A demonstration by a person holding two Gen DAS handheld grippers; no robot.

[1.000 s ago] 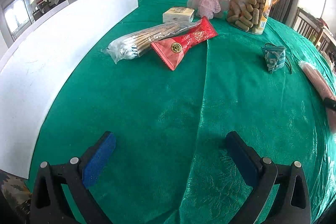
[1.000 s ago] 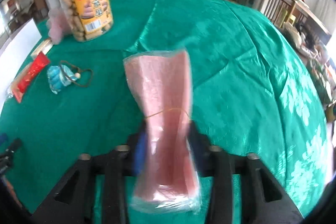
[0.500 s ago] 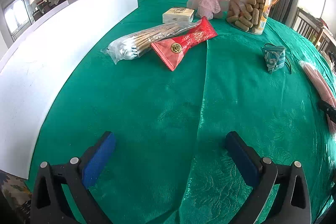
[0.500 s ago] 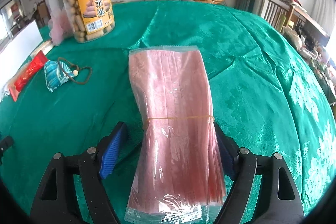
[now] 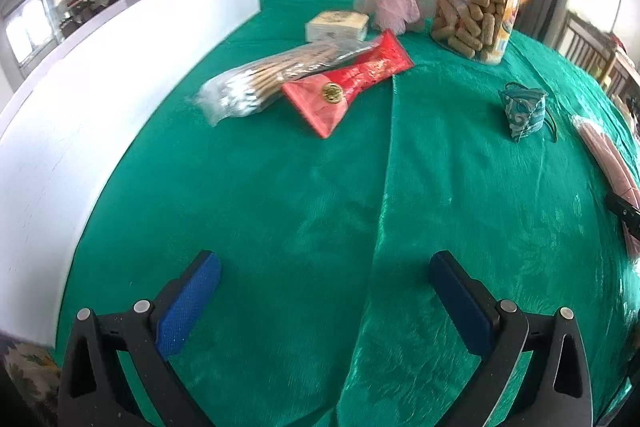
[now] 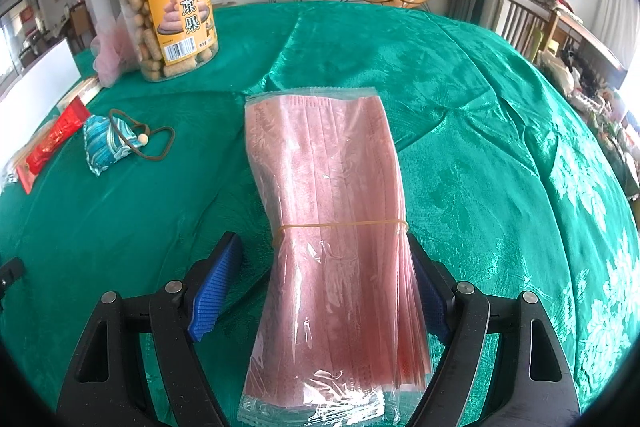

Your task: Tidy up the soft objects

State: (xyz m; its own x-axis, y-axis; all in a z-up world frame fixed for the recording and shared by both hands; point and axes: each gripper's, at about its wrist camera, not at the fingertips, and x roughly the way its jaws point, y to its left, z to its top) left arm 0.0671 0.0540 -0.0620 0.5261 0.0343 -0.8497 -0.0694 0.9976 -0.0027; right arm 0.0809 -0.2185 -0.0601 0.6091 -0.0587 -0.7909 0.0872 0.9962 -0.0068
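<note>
The right gripper stands spread around the pack of pink masks, which lies flat on the table near its right edge, probably released. The left gripper waits spread, empty.

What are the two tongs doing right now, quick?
Left tongs: open, holding nothing.
Right tongs: open, the pink mask pack lying loose between them.

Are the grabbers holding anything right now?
No. The pink mask pack lies on the green cloth between the right gripper's open pads, unsqueezed. The left gripper is open and empty.
</note>
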